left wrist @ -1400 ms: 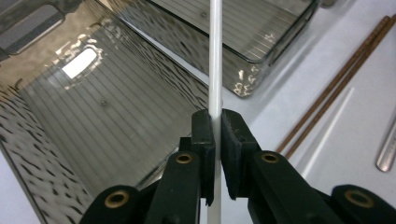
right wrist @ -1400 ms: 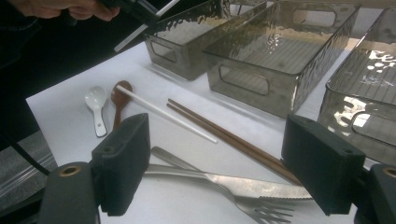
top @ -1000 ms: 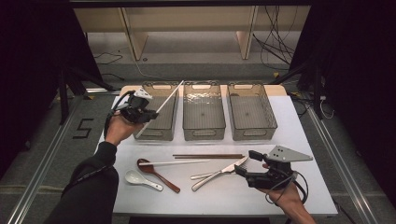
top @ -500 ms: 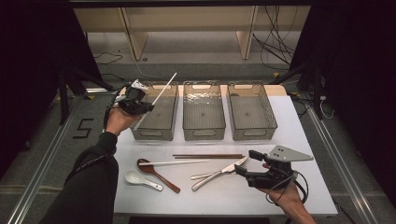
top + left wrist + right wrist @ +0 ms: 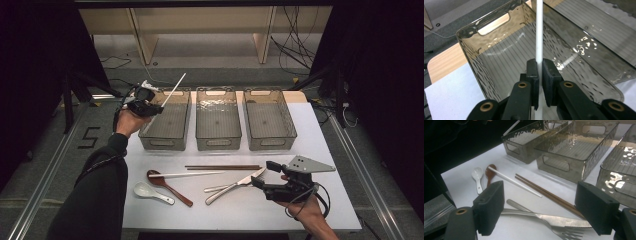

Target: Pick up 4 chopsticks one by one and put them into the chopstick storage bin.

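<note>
My left gripper (image 5: 150, 102) (image 5: 539, 67) is shut on a white chopstick (image 5: 172, 90) (image 5: 539, 30), held over the left clear bin (image 5: 167, 122) (image 5: 499, 65) with its tip pointing up and to the right. My right gripper (image 5: 267, 175) (image 5: 539, 210) rests open near the table's front right, jaws wide apart with nothing between them. Just ahead of it lie a metal knife (image 5: 235, 186) (image 5: 549, 217) and fork (image 5: 564, 232). A second white chopstick (image 5: 187, 174) (image 5: 514, 181) and a brown pair (image 5: 222, 167) (image 5: 544, 192) lie mid-table.
The middle bin (image 5: 218, 120) and right bin (image 5: 269, 120) stand in a row beside the left one. A brown spoon (image 5: 167, 186) (image 5: 490, 170) and a white ceramic spoon (image 5: 150, 192) (image 5: 477, 176) lie at the front left. Table edge runs close to my right hand.
My left gripper has lifted the white chopstick and drawn back to the left, over the left bin's outer rim. The right gripper has stayed put.
</note>
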A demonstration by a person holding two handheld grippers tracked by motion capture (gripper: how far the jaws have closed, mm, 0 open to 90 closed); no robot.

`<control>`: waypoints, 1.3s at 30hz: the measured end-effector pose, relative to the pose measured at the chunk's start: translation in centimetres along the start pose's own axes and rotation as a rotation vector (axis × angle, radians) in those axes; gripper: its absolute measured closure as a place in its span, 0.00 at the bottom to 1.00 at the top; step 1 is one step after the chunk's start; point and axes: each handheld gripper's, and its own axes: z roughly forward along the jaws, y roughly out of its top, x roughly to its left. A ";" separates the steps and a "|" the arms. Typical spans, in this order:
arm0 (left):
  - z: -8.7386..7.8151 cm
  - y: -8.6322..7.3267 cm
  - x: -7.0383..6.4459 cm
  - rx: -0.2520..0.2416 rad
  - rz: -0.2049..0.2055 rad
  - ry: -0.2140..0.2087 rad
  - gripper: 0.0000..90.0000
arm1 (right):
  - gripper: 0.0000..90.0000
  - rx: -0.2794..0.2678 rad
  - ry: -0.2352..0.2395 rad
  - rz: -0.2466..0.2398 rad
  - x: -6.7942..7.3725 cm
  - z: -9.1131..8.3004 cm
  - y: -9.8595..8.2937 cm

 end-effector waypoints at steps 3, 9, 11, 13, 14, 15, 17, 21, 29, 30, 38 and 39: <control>0.3 -0.2 0.2 0.003 -0.004 0.005 0.93 | 0.28 0.001 0.000 0.000 0.0 0.0 0.0; 1.3 -0.3 0.2 0.030 0.003 0.019 0.93 | 0.28 0.001 0.002 0.000 0.0 0.0 0.0; 1.6 -0.4 0.1 0.036 0.004 0.018 0.93 | 0.28 0.000 0.003 0.002 0.0 0.0 0.0; 1.8 -0.6 0.0 0.042 -0.002 0.021 0.93 | 0.28 0.000 0.002 0.001 0.0 0.0 0.0; 2.0 -0.7 0.0 0.042 -0.007 0.018 0.93 | 0.28 0.001 0.003 0.001 0.0 0.0 0.0; 2.0 -0.8 0.0 0.042 -0.009 0.018 0.93 | 0.28 0.001 0.003 0.001 0.0 0.0 0.0; 2.3 -1.0 0.0 0.048 -0.014 0.019 0.93 | 0.28 0.001 0.004 0.000 0.0 0.0 0.0; 2.7 -1.5 -0.1 0.064 -0.021 0.015 0.92 | 0.28 0.000 0.004 -0.002 0.0 0.0 0.0; 3.0 -2.1 -0.1 0.067 -0.043 0.013 0.88 | 0.28 0.001 0.004 -0.002 0.0 0.0 0.0; 2.9 -2.1 -0.1 0.062 -0.048 0.012 0.87 | 0.28 0.001 0.004 -0.003 0.0 0.0 0.0; 0.7 -2.0 -1.6 0.026 -0.039 -0.037 0.64 | 0.28 0.001 0.002 -0.001 0.0 -0.1 0.0; 0.4 -2.0 -1.9 0.017 -0.037 -0.042 0.60 | 0.28 0.001 0.001 -0.001 0.0 -0.1 0.0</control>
